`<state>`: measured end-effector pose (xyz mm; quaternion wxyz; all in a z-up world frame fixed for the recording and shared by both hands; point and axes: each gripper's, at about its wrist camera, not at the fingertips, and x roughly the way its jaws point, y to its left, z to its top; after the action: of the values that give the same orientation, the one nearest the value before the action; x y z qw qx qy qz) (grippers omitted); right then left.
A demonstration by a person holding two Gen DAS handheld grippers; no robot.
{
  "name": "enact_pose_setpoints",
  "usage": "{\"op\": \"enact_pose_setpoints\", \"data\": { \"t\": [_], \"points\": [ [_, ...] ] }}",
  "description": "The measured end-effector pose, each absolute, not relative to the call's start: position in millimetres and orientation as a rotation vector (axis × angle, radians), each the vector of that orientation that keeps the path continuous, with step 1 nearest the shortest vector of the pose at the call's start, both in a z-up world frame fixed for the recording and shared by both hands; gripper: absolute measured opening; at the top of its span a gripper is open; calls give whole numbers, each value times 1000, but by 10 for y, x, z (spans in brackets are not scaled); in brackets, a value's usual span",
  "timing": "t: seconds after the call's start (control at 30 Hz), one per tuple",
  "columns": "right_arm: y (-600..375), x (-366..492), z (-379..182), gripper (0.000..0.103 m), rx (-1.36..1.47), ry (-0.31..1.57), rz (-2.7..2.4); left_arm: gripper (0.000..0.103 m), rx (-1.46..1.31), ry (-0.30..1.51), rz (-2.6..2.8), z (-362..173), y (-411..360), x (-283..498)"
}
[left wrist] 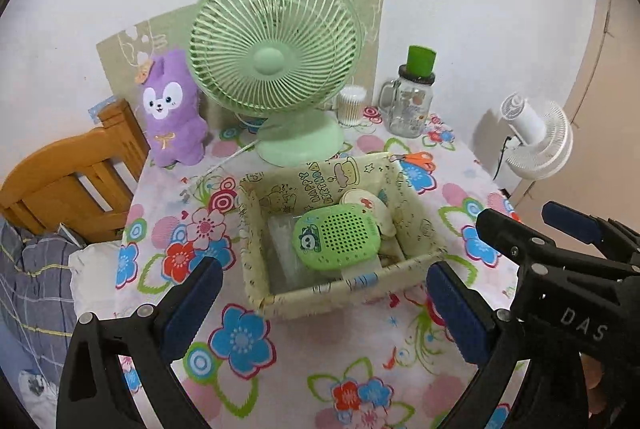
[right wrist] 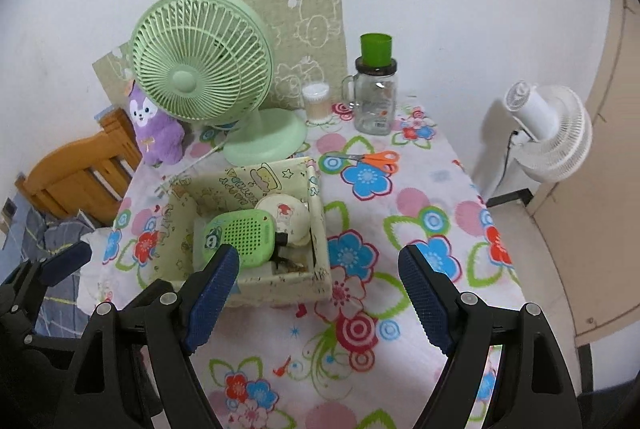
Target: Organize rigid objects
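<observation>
Scissors (right wrist: 376, 157) flat on bench (right wrist: 420, 309), right of paper box (right wrist: 320, 269), apart from it | judged light, stiff, slick plastic handles; best taken across orange handle loops | my left fingers (left wrist: 324, 303) wide, empty | my right fingers (right wrist: 320, 293) wide, empty | green perforated case (right wrist: 240, 235) already in box
</observation>
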<state>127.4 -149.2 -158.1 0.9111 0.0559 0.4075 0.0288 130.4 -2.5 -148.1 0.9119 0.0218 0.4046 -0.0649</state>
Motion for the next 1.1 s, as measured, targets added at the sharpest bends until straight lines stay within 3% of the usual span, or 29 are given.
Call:
{"op": "enact_pose_setpoints", "data": {
  "t": [0.77, 0.87, 1.1],
  "points": [
    [-1558, 136, -679, 84, 84, 640, 34, 103, 19, 654, -127, -653, 57, 173],
    [-1617, 25, -549, 91, 59, 609, 29, 103, 51, 633, -124, -524, 13, 132],
    [-1720, -148, -312, 95, 52, 567, 45, 103, 57, 600, -97, -299, -18, -32]
  ]
}}
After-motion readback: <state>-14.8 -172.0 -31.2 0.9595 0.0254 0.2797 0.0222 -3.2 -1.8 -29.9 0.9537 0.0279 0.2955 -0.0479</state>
